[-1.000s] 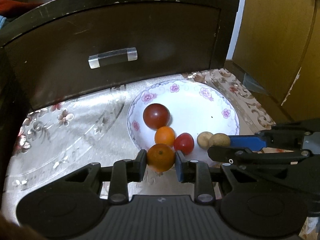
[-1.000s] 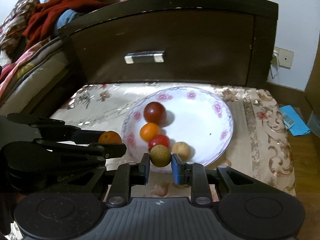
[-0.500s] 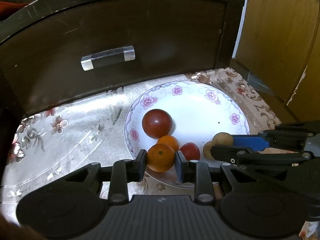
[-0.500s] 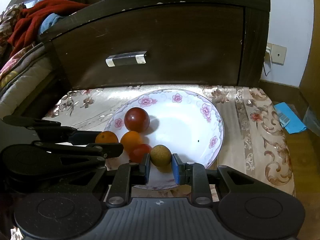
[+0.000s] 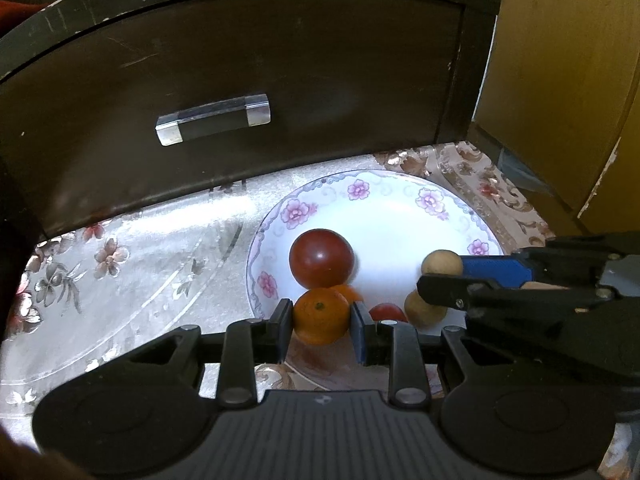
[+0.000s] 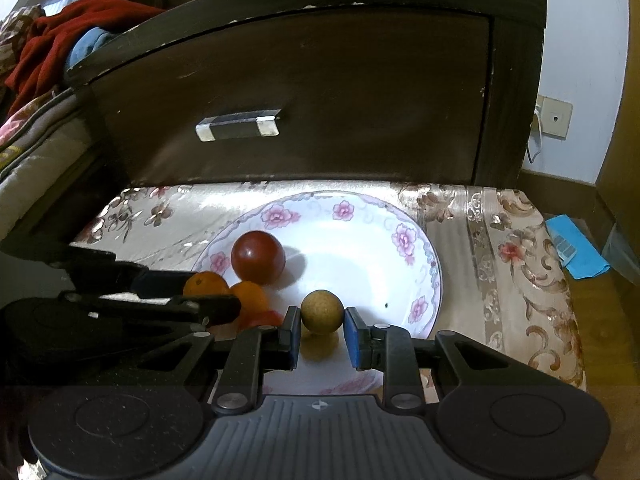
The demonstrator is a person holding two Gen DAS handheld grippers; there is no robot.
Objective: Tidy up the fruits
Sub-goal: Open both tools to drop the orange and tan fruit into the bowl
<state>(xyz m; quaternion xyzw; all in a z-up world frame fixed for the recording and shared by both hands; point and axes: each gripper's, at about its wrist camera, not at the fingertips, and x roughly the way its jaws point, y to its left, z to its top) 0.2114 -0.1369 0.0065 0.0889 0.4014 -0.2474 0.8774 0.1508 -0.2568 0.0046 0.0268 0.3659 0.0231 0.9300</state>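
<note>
1. Left gripper [image 5: 321, 316] is closed on the mandarin [image 5: 321, 316], poised over the near rim of the plate [image 5: 394, 184]; right gripper [image 6: 322, 317] pinches the tan fruit [image 6: 322, 312] above the plate's well
2. Risk: round fruit released here may roll into the large tomato [image 5: 321, 258] or off the rim; the grippers are near enough to collide
3. Only the right view shows the clothing [image 6: 52, 44] and blue packet [image 6: 576, 250]

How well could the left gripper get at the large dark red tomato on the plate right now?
Probably not yet: the left gripper is shut on the orange, though the tomato sits unobstructed just beyond it on the plate.
</note>
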